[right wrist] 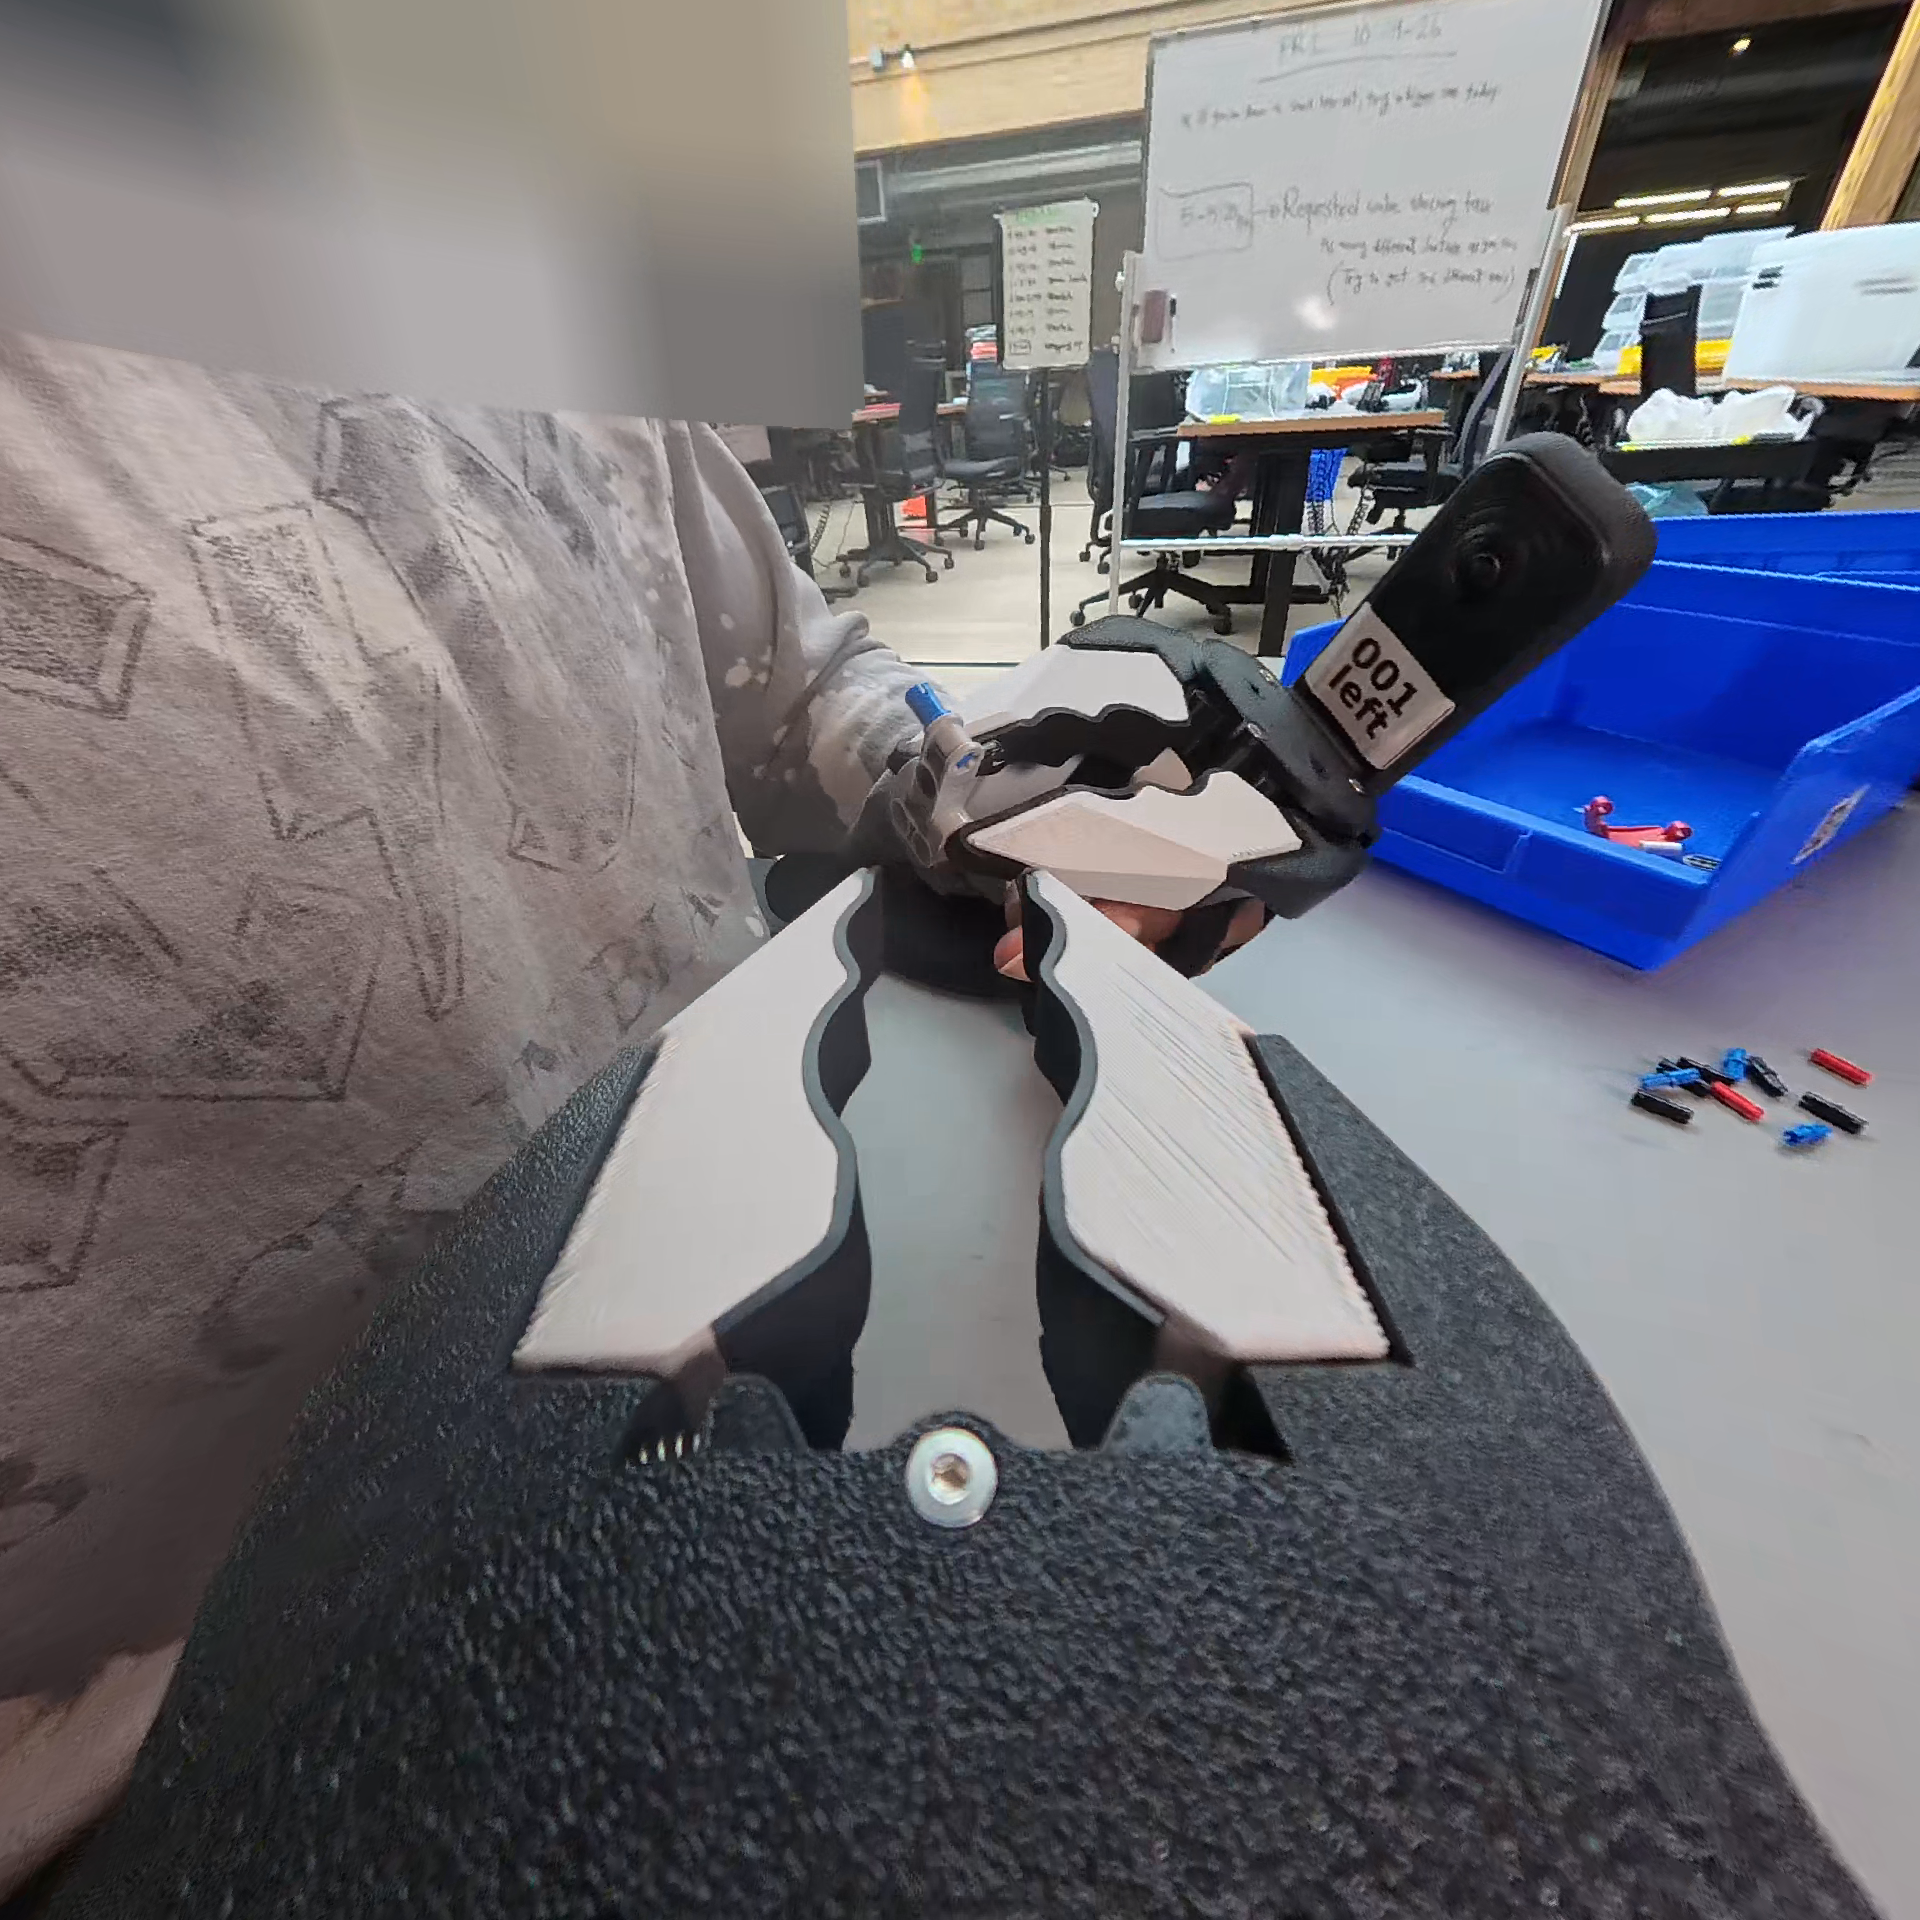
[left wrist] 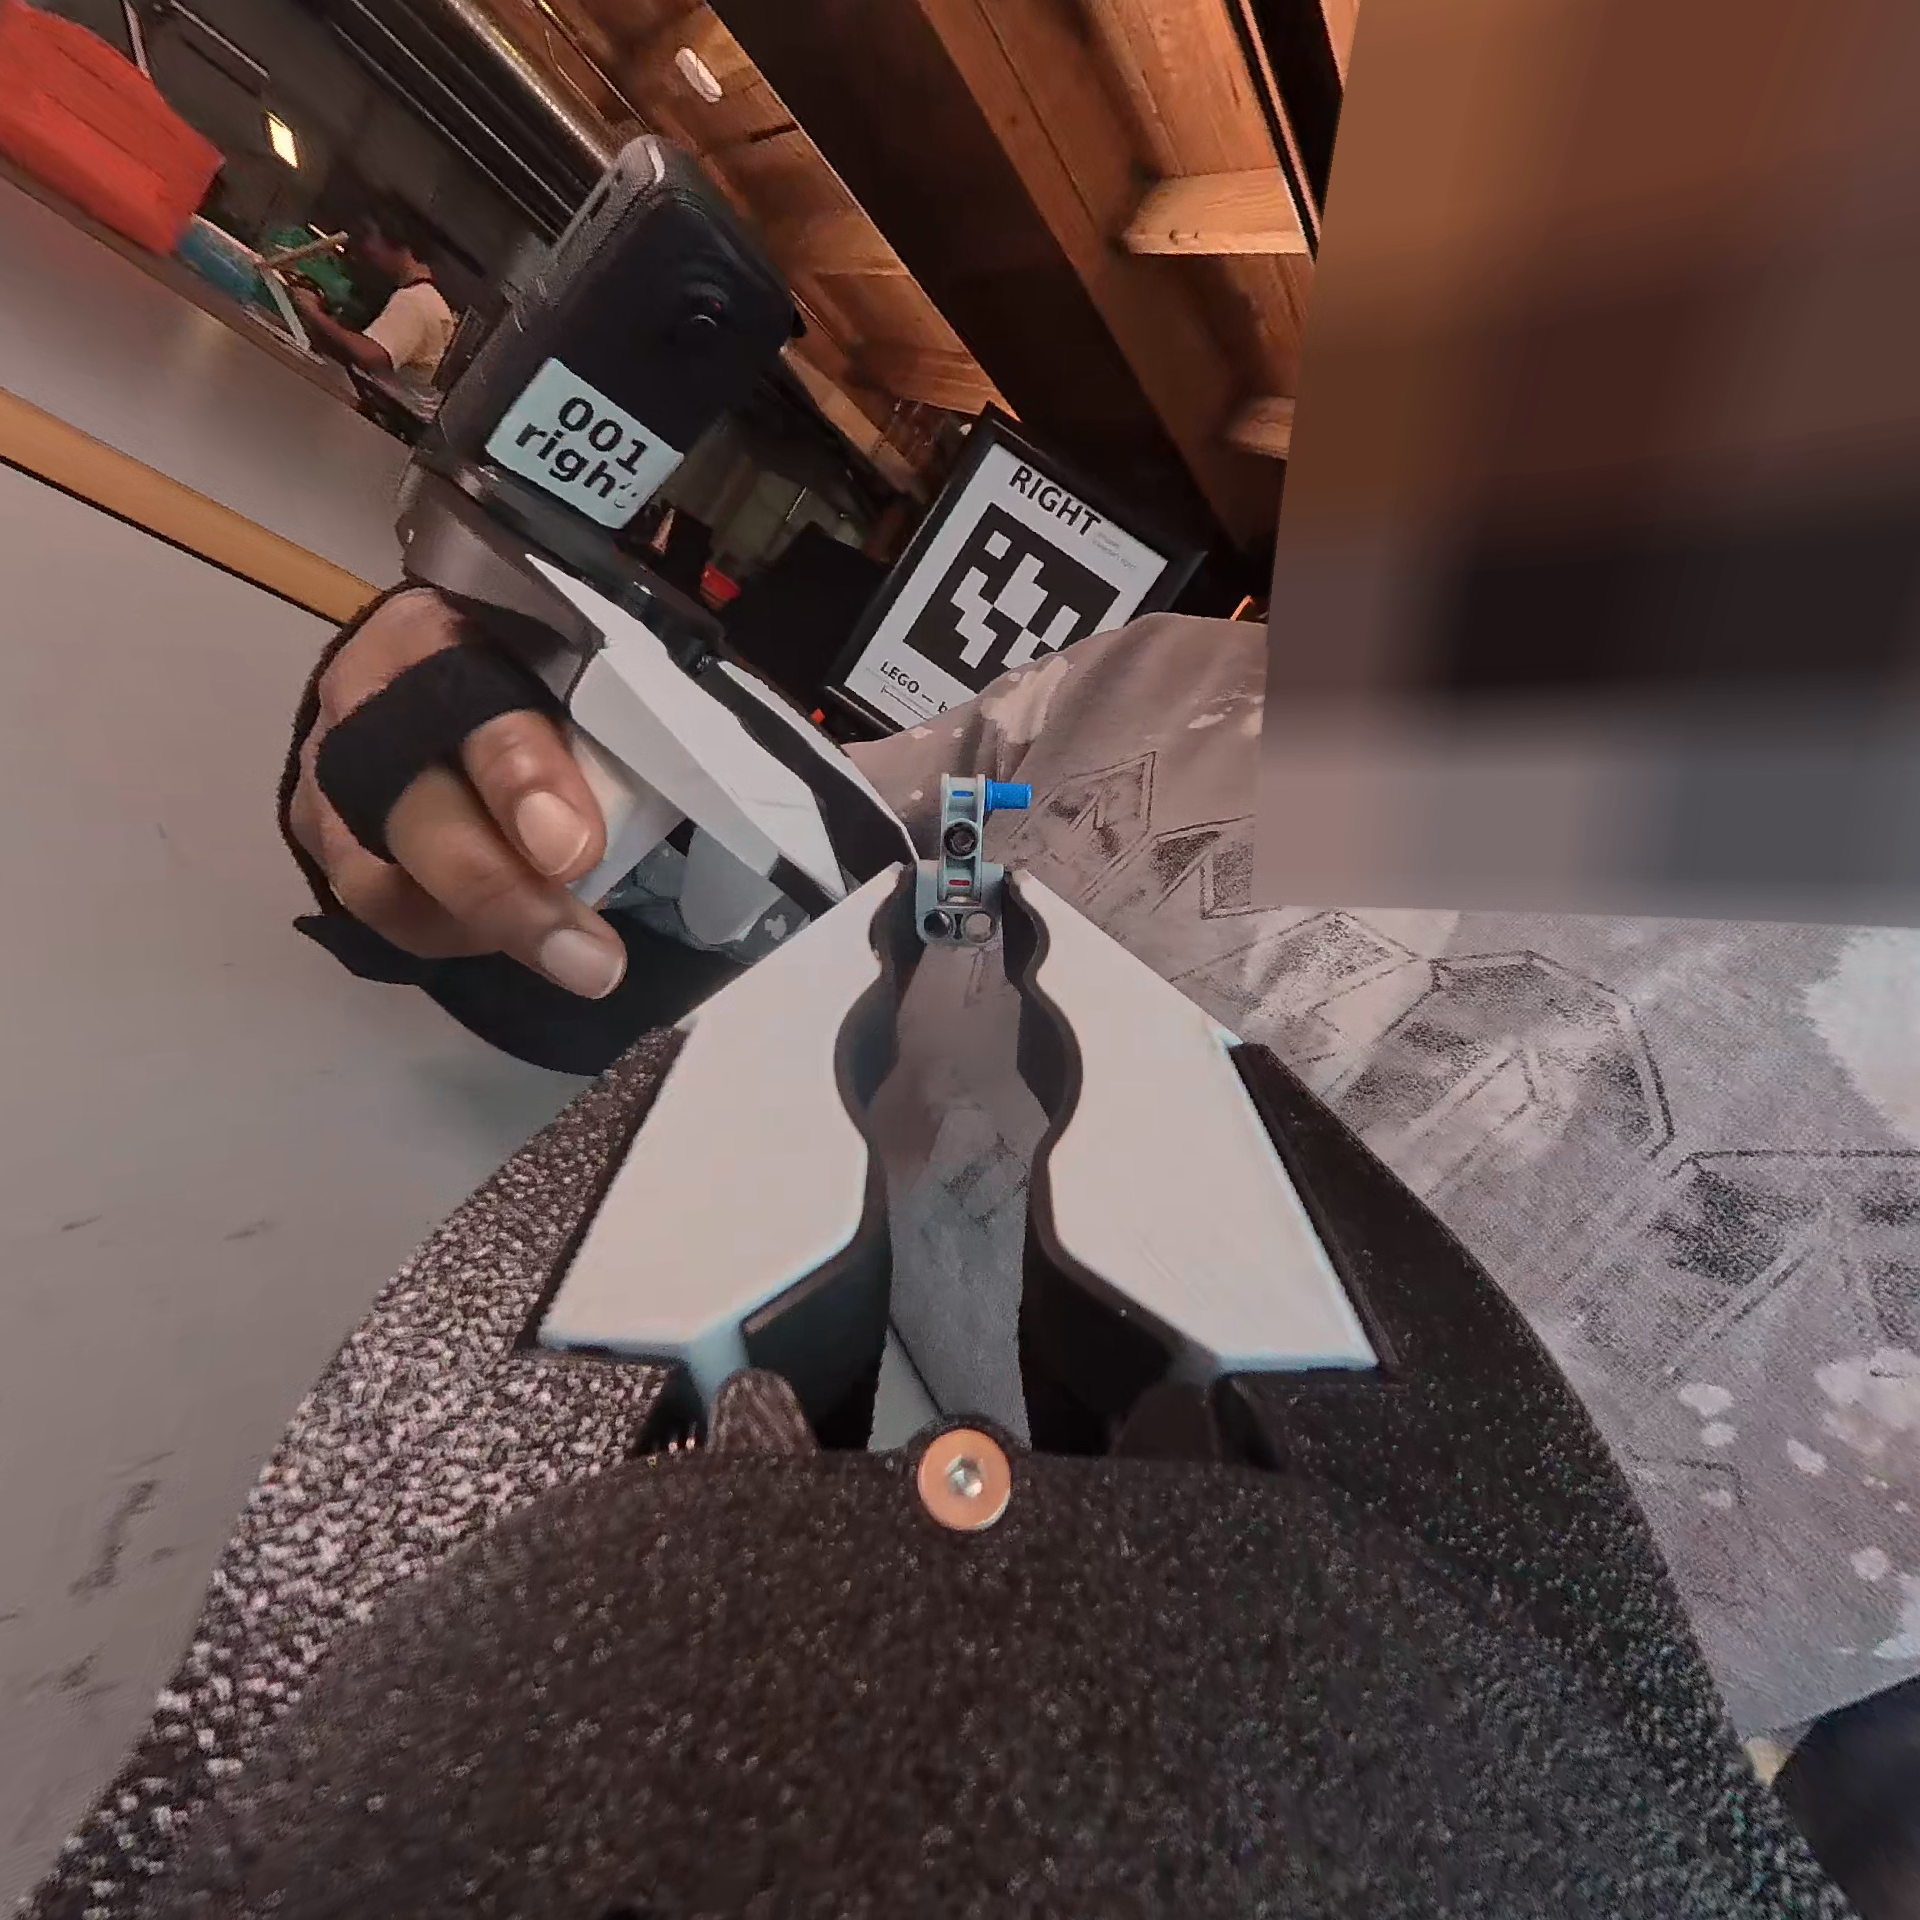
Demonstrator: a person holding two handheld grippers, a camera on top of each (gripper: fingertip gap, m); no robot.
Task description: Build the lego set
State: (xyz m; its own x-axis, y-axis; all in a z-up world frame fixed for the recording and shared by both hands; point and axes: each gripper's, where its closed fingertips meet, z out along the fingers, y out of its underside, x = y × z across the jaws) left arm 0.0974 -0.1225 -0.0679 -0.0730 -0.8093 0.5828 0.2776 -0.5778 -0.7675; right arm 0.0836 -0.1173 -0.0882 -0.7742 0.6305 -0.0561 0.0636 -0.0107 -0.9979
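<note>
My left gripper point(left wrist: 958, 885) is shut on a small grey lego beam assembly point(left wrist: 956, 914), held up in the air in front of a person's patterned grey shirt. A blue pin point(left wrist: 1006, 796) sticks out sideways from the top of the assembly. In the right wrist view the left gripper point(right wrist: 971, 792) holds the same grey assembly point(right wrist: 928, 802) with the blue pin point(right wrist: 925, 704) on its end. My right gripper point(right wrist: 948, 888) is open and empty, its tips just below the left gripper. In the left wrist view it point(left wrist: 816, 862) comes in from the left, close beside the assembly.
A blue bin point(right wrist: 1558, 862) stands on the grey table at the right, with a red lego piece point(right wrist: 1636, 826) inside. Several loose black, blue and red pins point(right wrist: 1745, 1091) lie on the table in front of it. A framed marker sign point(left wrist: 997, 592) stands behind. Only a small space, under 4 cm, lies between the two pairs of fingers.
</note>
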